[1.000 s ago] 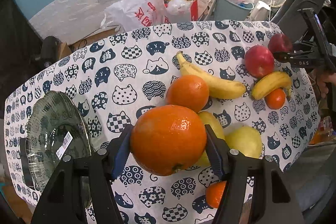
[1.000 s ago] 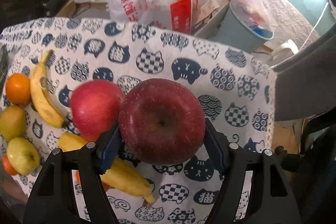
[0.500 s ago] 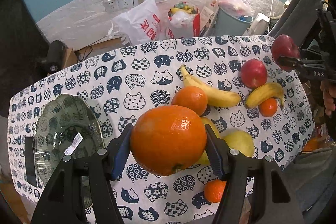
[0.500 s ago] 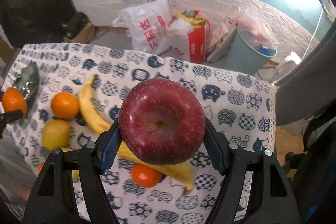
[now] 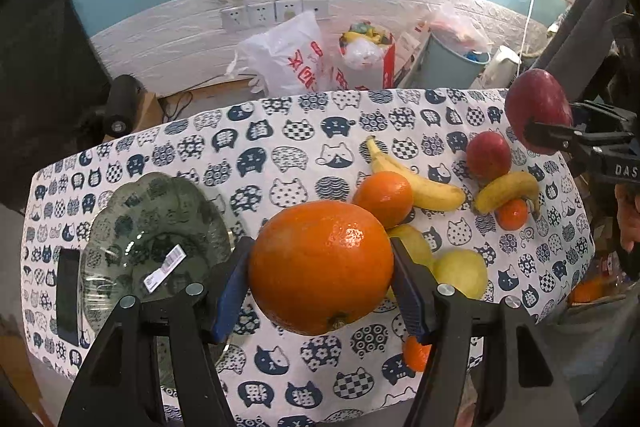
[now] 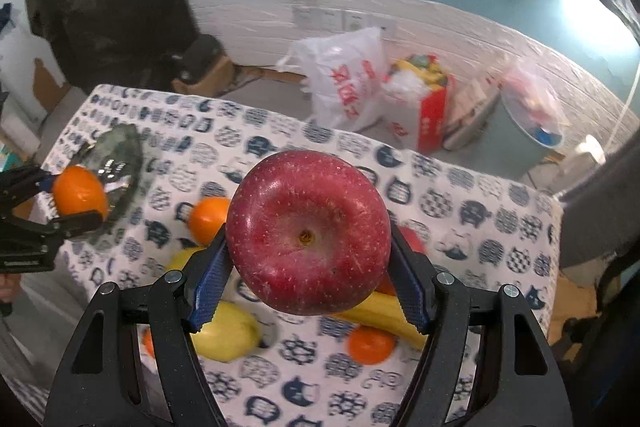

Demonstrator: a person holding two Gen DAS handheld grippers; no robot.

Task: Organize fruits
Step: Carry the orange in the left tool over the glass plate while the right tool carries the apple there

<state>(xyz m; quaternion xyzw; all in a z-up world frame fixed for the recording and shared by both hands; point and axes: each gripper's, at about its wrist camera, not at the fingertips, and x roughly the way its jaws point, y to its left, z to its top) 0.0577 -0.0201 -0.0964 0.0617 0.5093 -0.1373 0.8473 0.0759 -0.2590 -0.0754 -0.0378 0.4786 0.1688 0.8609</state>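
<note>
Both hands carry fruit, mid-transfer, well above the table w/ its cat-print cloth. Left gripper: jaws clamped on a large round orange, blue pads pressing both sides, fruit held in the air just right of the scalloped clear glass bowl at the table's left end. Right gripper: jaws clamped on a dark red apple, blossom end facing the cam, held over the table's right end, above the fruit pile.

Left on the cloth toward the right end: a smaller orange, two yellow bananas, a second red apple, two yellow-green pears, a few small tangerines. The bowl looks empty bar a white barcode sticker.

Step, as I read it: carry phase; the bowl is prob. the target. Next calls for swinging the orange left over the bowl, lowering close to the glass before letting go. Apple has the whole table to cross; better one hand at a time so the grippers don't crowd at the bowl.
</note>
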